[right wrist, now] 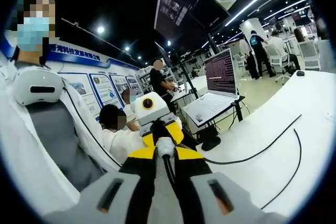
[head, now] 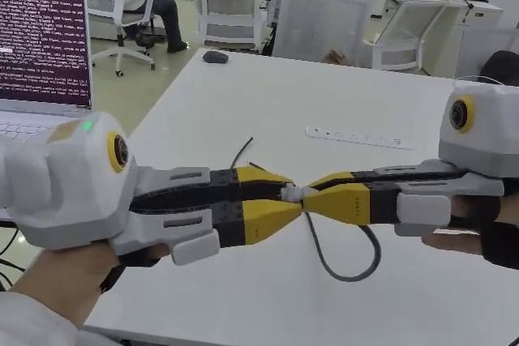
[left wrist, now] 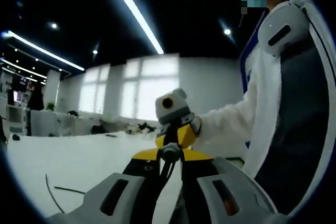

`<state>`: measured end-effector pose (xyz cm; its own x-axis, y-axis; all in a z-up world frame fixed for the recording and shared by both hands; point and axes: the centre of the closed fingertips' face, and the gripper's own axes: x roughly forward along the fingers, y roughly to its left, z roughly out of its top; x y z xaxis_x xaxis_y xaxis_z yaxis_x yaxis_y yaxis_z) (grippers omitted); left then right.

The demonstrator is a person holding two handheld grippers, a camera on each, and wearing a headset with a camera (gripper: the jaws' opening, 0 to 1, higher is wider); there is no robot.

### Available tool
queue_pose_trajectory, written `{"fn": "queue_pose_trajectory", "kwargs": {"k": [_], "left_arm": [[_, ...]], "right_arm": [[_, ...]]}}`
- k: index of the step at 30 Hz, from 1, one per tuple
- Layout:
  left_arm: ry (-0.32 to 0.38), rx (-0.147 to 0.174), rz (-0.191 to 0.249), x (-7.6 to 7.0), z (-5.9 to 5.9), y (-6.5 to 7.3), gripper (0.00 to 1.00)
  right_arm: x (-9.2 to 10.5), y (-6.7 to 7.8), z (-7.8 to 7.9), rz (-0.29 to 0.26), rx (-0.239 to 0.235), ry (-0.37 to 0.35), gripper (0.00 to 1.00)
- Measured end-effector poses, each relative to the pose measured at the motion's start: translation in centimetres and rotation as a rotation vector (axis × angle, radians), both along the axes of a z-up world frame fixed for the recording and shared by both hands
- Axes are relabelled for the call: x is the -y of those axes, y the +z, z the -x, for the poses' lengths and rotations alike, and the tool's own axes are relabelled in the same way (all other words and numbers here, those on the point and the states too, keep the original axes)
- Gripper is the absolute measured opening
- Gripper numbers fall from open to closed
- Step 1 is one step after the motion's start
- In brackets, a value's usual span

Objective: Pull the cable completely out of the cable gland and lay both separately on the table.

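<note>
White tabletop [head: 243, 95] carried a laptop [head: 40, 38] at far left, and above it the left hand-held gripper [head: 284, 204] was pressed together on the gland [head: 290, 194], tip to tip with the right hand-held gripper [head: 312, 198], which pinched the cable [head: 357, 273], its slack looping on the tabletop below.

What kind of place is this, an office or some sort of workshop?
Most likely an open-plan office or tech lab. A laptop shows lines of terminal text, there are white tables with swivel office chairs, and printed display boards hang in the background.
</note>
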<state>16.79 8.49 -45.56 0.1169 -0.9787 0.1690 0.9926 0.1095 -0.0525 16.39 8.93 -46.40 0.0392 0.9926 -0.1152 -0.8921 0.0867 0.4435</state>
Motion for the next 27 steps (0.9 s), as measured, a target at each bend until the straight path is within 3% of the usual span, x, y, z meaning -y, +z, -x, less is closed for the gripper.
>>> {"fn": "queue_pose_trajectory", "kwargs": {"k": [1,5,10,17,19,20,26,27], "left_arm": [[0.015,0.035,-0.002,-0.02,-0.02,0.14,0.15],[0.035,0.096,0.003,-0.19,0.00,0.47,0.15],[0.048,0.118,0.001,-0.18,-0.09,0.44,0.15],[0.065,0.133,0.015,-0.53,-0.33,0.75,0.15],[0.068,0.114,0.024,-0.66,-0.49,0.87,0.15],[0.061,0.077,0.028,-0.72,-0.56,0.85,0.15],[0.037,-0.007,0.011,-0.55,-0.64,0.25,0.15],[0.028,-0.034,0.001,-0.47,-0.55,-0.01,0.14]], "right_arm": [[-0.05,0.03,-0.02,-0.002,-0.003,0.004,0.13],[-0.19,0.23,0.02,-0.012,-0.054,0.031,0.14],[-0.05,0.21,0.03,0.004,-0.024,0.045,0.15],[-0.09,0.33,0.09,-0.003,-0.049,0.043,0.13],[-0.24,0.53,0.07,-0.001,-0.033,0.036,0.13],[-0.26,0.54,0.10,0.003,-0.025,0.034,0.12],[-0.24,0.14,0.22,0.050,0.011,0.000,0.11],[-0.21,0.02,0.28,0.058,0.017,0.000,0.11]]}}
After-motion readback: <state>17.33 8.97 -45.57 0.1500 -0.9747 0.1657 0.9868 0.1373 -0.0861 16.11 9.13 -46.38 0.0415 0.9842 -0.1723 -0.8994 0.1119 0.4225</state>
